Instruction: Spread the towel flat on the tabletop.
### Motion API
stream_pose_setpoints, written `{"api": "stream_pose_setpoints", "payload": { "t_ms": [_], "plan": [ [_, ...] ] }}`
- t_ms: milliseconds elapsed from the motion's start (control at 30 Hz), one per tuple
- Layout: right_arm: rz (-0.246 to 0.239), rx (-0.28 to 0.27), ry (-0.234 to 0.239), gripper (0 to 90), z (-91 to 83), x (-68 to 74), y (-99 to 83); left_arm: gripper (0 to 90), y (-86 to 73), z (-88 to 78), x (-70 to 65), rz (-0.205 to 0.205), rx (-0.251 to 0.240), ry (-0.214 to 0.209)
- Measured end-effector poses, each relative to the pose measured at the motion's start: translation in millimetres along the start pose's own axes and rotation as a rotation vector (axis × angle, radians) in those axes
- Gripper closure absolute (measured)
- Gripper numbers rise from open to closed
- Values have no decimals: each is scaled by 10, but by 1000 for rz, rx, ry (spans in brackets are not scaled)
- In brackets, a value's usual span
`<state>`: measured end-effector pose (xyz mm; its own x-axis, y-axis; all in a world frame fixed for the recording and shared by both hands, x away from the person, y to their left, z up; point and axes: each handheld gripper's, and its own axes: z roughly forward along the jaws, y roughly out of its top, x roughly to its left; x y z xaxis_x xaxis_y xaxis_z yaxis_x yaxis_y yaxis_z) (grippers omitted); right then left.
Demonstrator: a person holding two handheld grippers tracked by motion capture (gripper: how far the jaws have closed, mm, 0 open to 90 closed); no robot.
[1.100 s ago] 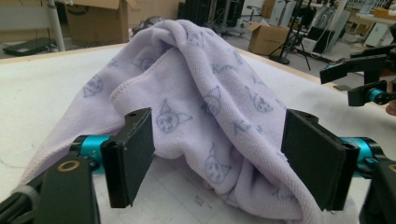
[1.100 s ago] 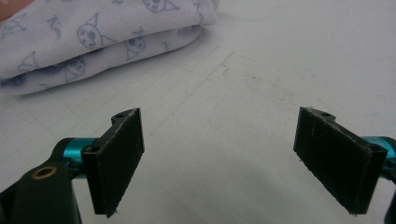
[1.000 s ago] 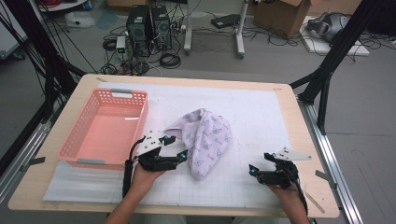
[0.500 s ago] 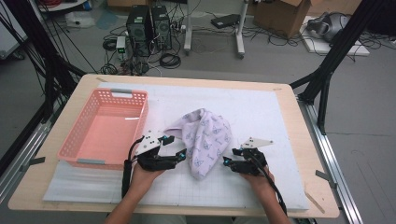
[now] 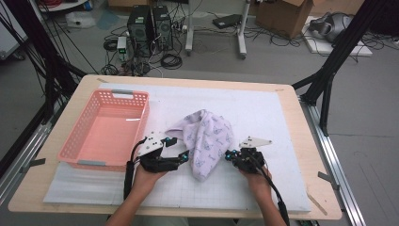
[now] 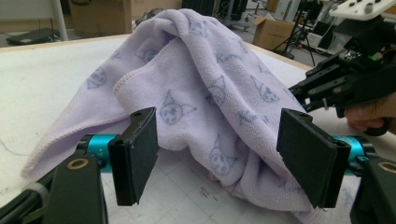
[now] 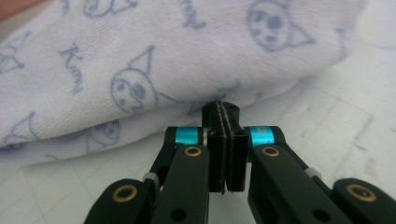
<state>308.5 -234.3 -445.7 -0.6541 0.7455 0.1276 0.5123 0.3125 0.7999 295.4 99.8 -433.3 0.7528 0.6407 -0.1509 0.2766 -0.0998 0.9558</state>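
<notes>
Towel (image 5: 207, 141), lilac with cat-face print, lies bunched on white mat (image 5: 282, 117) at table (image 5: 301, 101) middle, right of pink basket (image 5: 75, 141), apart from it.

Left gripper (image 5: 184, 156) low at towel's left edge; jaws stand wide, towel between them in left gripper view, pads (image 6: 137, 151) not pressing cloth.

Right gripper (image 5: 227, 155) at towel's right edge; jaws have just been closing, now pressed together, tips at the towel's hem (image 7: 219, 100). Cannot tell whether any cloth is pinched between them
</notes>
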Motion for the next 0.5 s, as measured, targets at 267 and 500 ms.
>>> {"api": "stream_pose_setpoints", "payload": {
  "t_ms": [267,500],
  "plan": [
    [64,-28,60,375,172,34,67,308,-17,50,-15,5,15,-7],
    [-25,18,47,812,211,129,184,311,-20,53,-5,5,15,-7]
  ]
}}
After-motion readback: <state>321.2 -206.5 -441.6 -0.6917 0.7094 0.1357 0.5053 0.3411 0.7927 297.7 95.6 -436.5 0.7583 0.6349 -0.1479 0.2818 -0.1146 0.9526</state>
